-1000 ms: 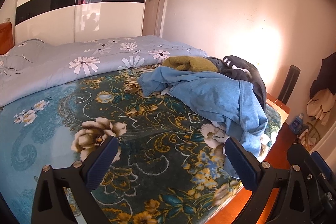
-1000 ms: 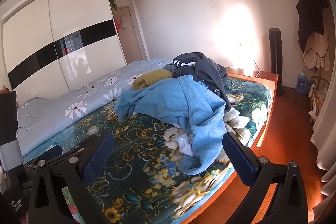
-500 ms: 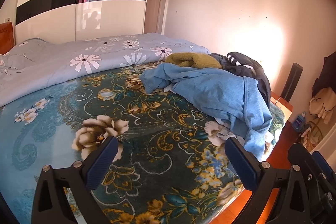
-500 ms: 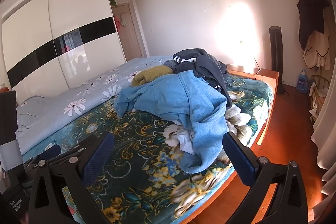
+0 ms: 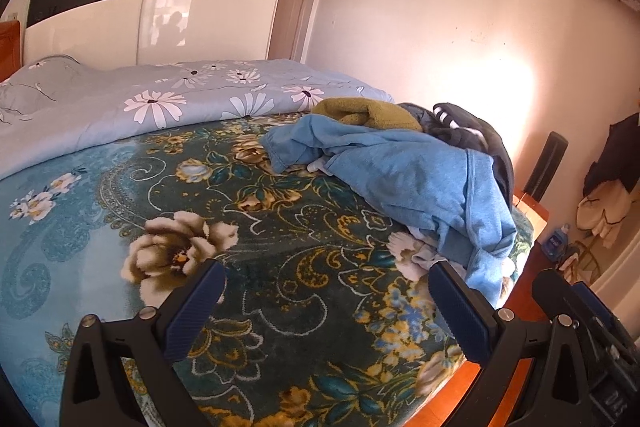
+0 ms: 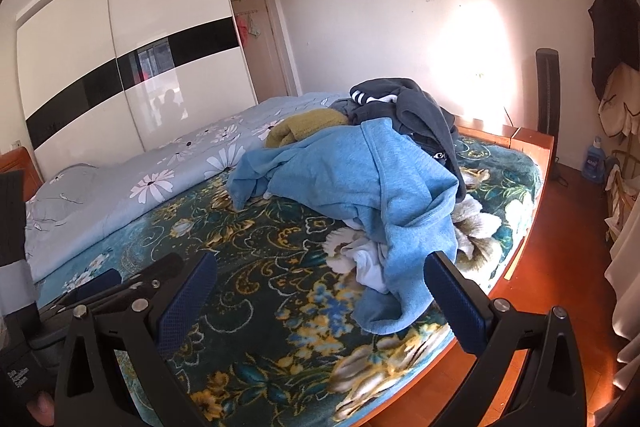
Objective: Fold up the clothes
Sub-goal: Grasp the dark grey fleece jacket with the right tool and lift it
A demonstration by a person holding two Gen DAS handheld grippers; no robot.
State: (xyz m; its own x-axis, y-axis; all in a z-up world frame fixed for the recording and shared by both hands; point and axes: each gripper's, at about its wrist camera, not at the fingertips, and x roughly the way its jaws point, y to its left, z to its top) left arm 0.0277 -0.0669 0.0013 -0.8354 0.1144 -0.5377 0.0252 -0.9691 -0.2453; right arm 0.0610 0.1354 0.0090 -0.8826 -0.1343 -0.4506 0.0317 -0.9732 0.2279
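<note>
Both tongs closer to crumpled blue top [image 5: 416, 183] w/ dangling sleeve.

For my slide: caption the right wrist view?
Open right gripper faces a blue sweatshirt heaped on the floral blanket.

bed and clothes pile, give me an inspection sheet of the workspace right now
surface: floral blanket on bed, daisy quilt behind it
job's things: blue sweatshirt on top of heap; olive garment, dark hoodie, white piece beneath; all unfolded
clutter: nothing seen
grippers: left tool open, empty; right tool open, empty
cables: nothing seen
surroundings: wardrobe, blue bottle on floor
</note>
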